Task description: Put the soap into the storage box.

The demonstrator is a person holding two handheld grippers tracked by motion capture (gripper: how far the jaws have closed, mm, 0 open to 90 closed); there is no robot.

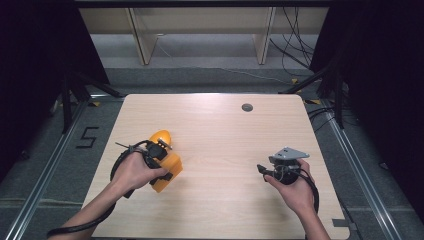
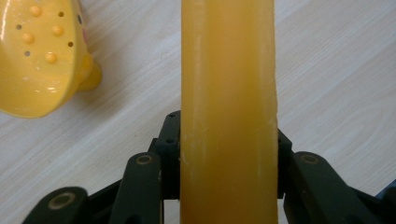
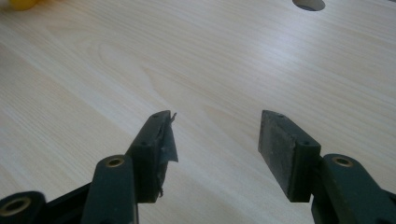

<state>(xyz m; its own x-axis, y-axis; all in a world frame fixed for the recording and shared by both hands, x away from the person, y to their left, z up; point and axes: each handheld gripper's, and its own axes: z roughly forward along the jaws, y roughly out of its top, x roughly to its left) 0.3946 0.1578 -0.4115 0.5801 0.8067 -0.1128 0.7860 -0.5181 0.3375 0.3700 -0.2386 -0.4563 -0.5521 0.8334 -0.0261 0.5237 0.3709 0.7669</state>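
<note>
**Orange block held clear of the table**

Pale wood covers the table (image 1: 215, 150), with a dark floor and bare shelving seen beyond it. At its left side, an orange block (image 1: 167, 172) is clamped in the left gripper (image 1: 161, 159); in the left gripper view the jaws are pressed against both flat faces of the block (image 2: 228, 112), which runs straight up the picture, so its long axis is read as lying along the gripper's line of sight. From above, the block is seen pointing toward the person and slightly right, apparently held just off the wood, though contact cannot be ruled out. Just beyond it, a yellow dish (image 1: 161, 137) with holes and bumps (image 2: 39, 51) is left on the table, likely as the block's partner. The right gripper (image 1: 272, 172) is kept over bare wood at the right, its jaws spread wide with nothing between them (image 3: 215, 140), probably in waiting.
</note>
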